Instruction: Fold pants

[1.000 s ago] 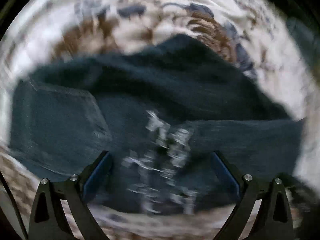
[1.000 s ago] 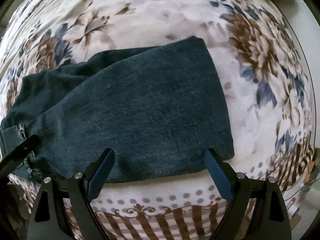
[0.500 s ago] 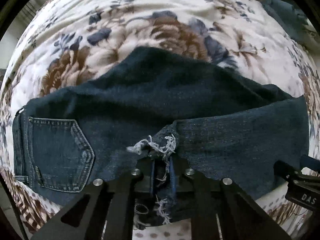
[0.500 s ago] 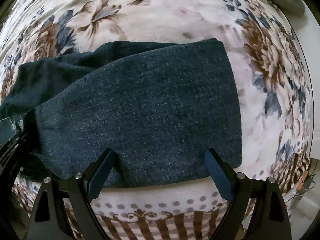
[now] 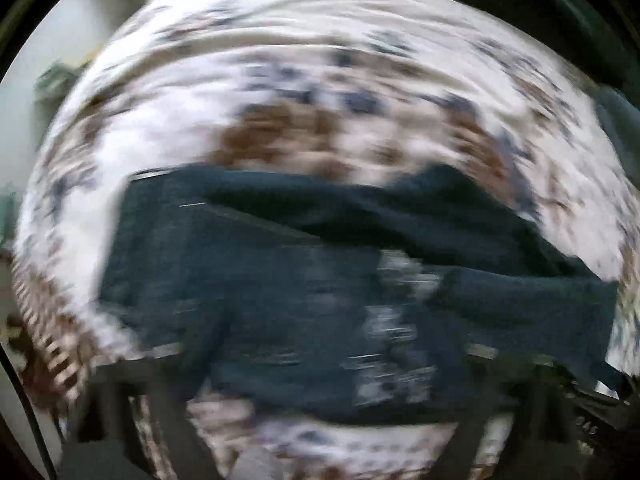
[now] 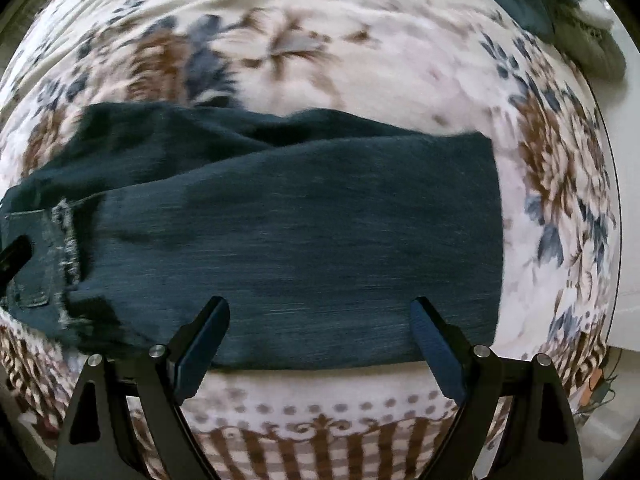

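Observation:
Dark blue jeans point(image 6: 304, 232) lie folded across a floral blanket point(image 6: 320, 60), with a frayed hem and a pocket at the left point(image 6: 60, 248). My right gripper point(image 6: 320, 340) is open and empty, its fingers over the jeans' near edge. The left wrist view is heavily blurred. It shows the jeans point(image 5: 280, 264) with frayed white threads point(image 5: 392, 320) in the middle. My left gripper point(image 5: 328, 364) looks open, its fingers spread wide at the bottom corners, with the jeans' near edge between them.
The blanket's checked and dotted border point(image 6: 320, 432) runs along the near side. Dark and grey-green clothes point(image 6: 560, 12) lie at the far right corner. The other gripper's black tip point(image 6: 14, 256) shows at the left edge of the right wrist view.
My left gripper was shut on the frayed hem half a second ago; now it is open and moving fast, blurring the view. The right view has pulled back slightly; the jeans look flatter.

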The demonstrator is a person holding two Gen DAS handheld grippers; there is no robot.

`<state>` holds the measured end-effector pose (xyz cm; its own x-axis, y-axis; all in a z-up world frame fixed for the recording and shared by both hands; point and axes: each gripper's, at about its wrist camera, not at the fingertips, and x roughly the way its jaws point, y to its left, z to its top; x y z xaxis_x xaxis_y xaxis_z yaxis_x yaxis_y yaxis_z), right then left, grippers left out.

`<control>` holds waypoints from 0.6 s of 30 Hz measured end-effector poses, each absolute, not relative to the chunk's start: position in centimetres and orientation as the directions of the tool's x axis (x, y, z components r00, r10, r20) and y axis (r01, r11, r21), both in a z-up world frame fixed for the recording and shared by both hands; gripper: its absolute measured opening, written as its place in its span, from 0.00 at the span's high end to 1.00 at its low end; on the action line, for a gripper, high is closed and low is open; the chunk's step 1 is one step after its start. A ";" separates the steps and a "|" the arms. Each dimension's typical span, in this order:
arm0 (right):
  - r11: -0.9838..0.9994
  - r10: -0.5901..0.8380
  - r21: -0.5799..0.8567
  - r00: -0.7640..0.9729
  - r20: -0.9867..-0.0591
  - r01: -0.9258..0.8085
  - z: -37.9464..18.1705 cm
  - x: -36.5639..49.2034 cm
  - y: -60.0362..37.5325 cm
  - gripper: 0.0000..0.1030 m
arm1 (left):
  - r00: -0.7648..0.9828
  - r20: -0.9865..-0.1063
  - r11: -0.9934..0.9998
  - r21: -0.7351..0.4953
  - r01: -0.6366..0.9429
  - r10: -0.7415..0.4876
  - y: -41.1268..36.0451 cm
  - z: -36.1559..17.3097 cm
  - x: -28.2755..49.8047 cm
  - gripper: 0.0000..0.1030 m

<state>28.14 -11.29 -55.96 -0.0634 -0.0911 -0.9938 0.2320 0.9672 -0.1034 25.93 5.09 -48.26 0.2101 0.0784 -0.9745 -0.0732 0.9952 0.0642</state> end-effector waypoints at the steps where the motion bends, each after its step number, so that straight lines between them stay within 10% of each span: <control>1: 0.970 -0.089 -0.100 -0.060 -0.994 0.223 -55.7 28.3 -10.5 0.10 | 0.204 -0.974 0.990 0.081 -0.116 0.103 6.5 -48.0 25.9 0.03; 11: 0.987 -0.107 -0.111 -0.040 -0.993 0.118 -55.4 31.7 -1.3 0.10 | 0.119 -0.983 0.915 0.084 -0.394 0.141 19.3 -50.8 24.0 0.03; 18: 0.984 -0.115 -0.125 -0.082 -0.990 0.124 -57.0 31.7 -0.2 0.10 | 0.247 -0.917 0.584 -0.390 -0.712 -0.312 26.8 -57.0 21.6 0.03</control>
<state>31.66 -0.19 -57.02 -0.0819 -0.1152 -0.9900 0.1243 0.9844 -0.1249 21.61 26.83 -57.05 0.2467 -0.3124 -0.9174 -0.7118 0.5840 -0.3903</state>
